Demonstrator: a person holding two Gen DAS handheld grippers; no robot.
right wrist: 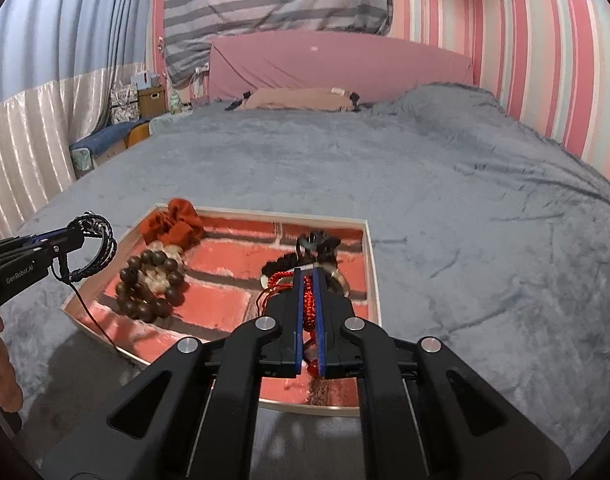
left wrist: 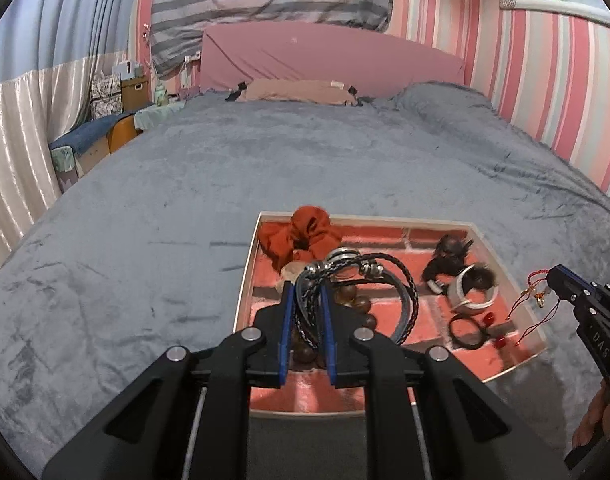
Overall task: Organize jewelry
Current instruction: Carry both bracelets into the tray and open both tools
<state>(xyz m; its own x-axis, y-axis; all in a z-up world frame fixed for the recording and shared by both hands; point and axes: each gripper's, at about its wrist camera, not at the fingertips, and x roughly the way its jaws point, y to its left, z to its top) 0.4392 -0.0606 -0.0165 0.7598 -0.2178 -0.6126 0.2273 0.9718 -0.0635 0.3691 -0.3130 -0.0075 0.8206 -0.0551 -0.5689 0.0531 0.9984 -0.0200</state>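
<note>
Above a shallow white-rimmed tray (right wrist: 369, 248) on my bed's grey plush blanket (left wrist: 345, 152), both my tongs are clamped on jewelry. My left tongs (left wrist: 307, 296) pinch a coil of black braided leather bracelets (left wrist: 401, 280) with metal clasps, lifted clear over the tray's left half; in the right wrist view the coil hangs outside the tray's left rim. My right tongs (right wrist: 310, 280) are shut on a red knotted cord bracelet (right wrist: 308, 304), its thin loops and a small gold charm dangling at the tray's right edge in the left wrist view.

The tray's floor is printed like red brick. In its far left corner lies a crumpled rust-orange fabric scrunchie (right wrist: 177, 220), touching the rim. Just in front of it sits a ring of round dark wooden beads (right wrist: 149, 284), glossy and smooth. Near the far right wall rests a black tangled piece (left wrist: 449, 256), beside it a pale rigid bangle (left wrist: 471, 292), then a thin black loop (left wrist: 467, 330) and small red beads (left wrist: 489, 318).

Around the tray the blanket spreads wide and flat to the pink headboard (right wrist: 337, 68) and striped wall (right wrist: 545, 72), leaving open room on every side.
</note>
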